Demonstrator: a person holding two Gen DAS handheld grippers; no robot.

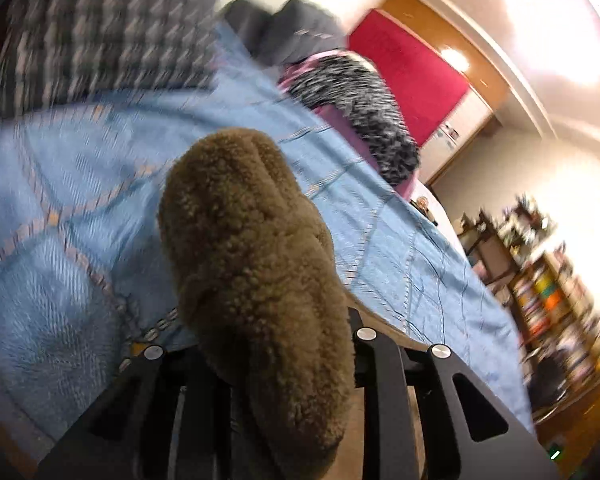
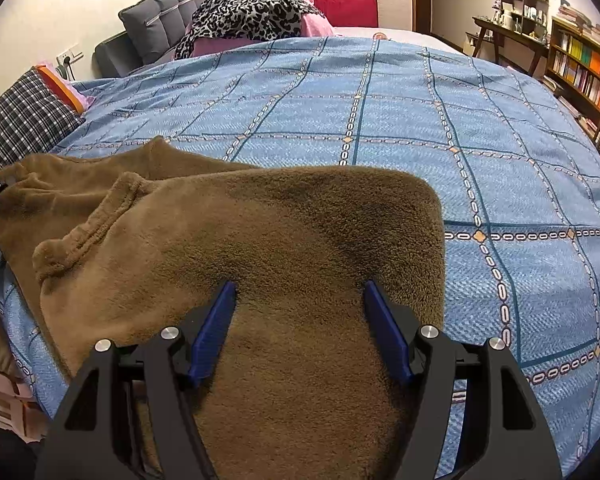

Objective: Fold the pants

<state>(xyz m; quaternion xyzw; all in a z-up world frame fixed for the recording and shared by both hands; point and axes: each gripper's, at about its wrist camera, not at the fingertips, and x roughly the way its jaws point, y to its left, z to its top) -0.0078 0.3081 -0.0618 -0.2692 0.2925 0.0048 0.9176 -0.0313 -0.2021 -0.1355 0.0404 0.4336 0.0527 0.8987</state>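
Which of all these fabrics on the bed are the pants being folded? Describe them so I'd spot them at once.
Start at the big bed with the blue checked bedspread. On its near edge, far from the leopard-print cloth and grey cushions at the head, lie the brown pants. They alone are plain, fuzzy fleece, with ribbed cuffs towards the plaid pillow.

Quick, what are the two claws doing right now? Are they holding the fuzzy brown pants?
Left claw: shut on a bunch of the brown pants.
Right claw: open, its blue fingers resting on the pants, not pinching.
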